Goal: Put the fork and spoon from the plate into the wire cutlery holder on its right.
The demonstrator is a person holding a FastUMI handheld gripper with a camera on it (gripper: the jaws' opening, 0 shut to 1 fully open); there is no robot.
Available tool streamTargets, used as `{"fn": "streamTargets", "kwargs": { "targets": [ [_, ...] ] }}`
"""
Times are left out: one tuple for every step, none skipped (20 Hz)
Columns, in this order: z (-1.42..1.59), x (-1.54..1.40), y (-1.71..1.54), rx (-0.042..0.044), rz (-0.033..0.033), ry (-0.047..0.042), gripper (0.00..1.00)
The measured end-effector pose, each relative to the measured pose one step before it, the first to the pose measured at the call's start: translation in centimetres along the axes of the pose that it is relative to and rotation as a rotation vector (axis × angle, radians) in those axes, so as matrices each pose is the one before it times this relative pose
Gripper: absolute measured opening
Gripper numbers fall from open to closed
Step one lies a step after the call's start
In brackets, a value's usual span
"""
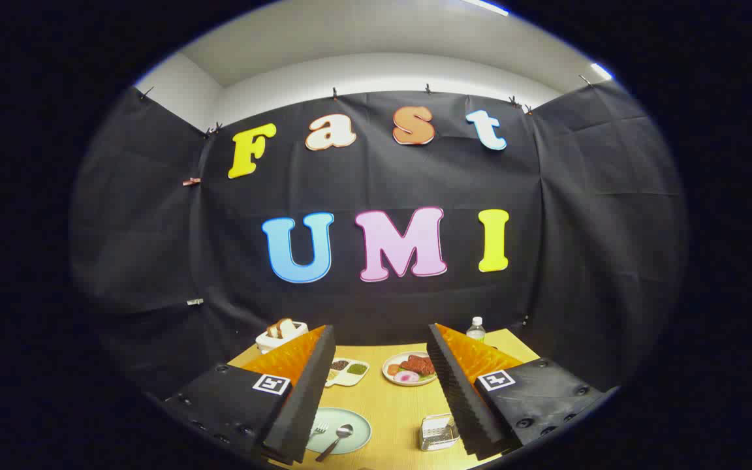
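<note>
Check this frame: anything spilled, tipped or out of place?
Nothing stands out. Fork and spoon lie on the plate, holder upright to its right, tool open above them.

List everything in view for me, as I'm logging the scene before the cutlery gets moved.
Table: one, light wood, under everything.
Plate: one, pale green, between the fingers, near the left one.
Fork: one, silver, on the plate, partly behind the left finger.
Spoon: one, silver, on the plate, right of the fork.
Cutlery holder: one, silver wire, right of the plate.
Food plate: one, white, beyond the fingers.
Sectioned tray: one, cream, left of the food plate.
Bread basket: one, white, far left.
Bottle: one, clear, far right.
Gripper: one, black and orange, open, above the table.
</note>
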State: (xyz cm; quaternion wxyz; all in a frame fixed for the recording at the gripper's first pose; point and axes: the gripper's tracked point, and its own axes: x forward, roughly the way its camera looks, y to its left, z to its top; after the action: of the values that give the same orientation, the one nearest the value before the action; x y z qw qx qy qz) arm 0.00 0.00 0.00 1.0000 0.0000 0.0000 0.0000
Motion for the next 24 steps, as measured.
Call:
{"fn": "streamTargets", "kwargs": {
  "targets": [
    [-0.587,0.175,-0.362,-0.00574,-0.01168,0.01573,0.88],
    [-0.312,0.146,-0.189,-0.00614,-0.00868,0.01301,0.89],
    [-0.362,0.042,-0.134,-0.00686,-0.00812,0.00659,0.89],
    [-0.101,0.040,-0.203,-0.00834,-0.00855,0.00119,0.89],
    [-0.159,0.036,-0.116,-0.00739,-0.00621,0.00149,0.89],
    [-0.195,0.062,0.005,-0.00447,-0.00380,0.00284,0.89],
    [-0.315,0.074,0.055,-0.00181,-0.00167,0.00824,0.89],
    [-0.256,0.083,0.116,0.00012,0.00000,0.00517,0.88],
    [-0.232,0.061,0.175,-0.00063,-0.00041,0.00671,0.89],
    [-0.132,0.128,0.140,-0.00015,-0.00068,0.00633,0.88],
    [-0.165,0.084,0.145,-0.00174,-0.00007,0.00650,0.88],
    [-0.160,0.171,0.213,-0.00220,0.00216,0.00419,0.89],
    [-0.187,0.054,0.306,-0.00246,0.00378,0.00656,0.89],
    [-0.347,0.138,0.325,-0.00422,0.00291,0.00912,0.88],
    [-0.532,0.259,0.273,-0.00715,0.00266,0.01447,0.88],
    [-0.628,0.173,0.327,-0.00455,0.00167,0.02088,0.88],
    [-0.612,0.193,0.371,0.00448,0.00498,0.01892,0.88],
    [-0.670,0.288,0.627,0.01241,0.01177,0.02251,0.89],
    [-0.820,0.352,0.794,0.01230,0.01433,0.02636,0.88],
    [-1.117,0.415,0.718,0.00937,0.01261,0.03293,0.89],
    [-1.357,0.518,0.750,0.00171,0.01290,0.04350,0.89],
    [-1.504,0.588,0.668,-0.00386,0.00726,0.05026,0.89],
    [-1.638,0.719,0.563,-0.01009,0.00399,0.05049,0.89],
    [-1.667,0.888,0.571,-0.01086,0.00545,0.05693,0.89]
  ]
}}
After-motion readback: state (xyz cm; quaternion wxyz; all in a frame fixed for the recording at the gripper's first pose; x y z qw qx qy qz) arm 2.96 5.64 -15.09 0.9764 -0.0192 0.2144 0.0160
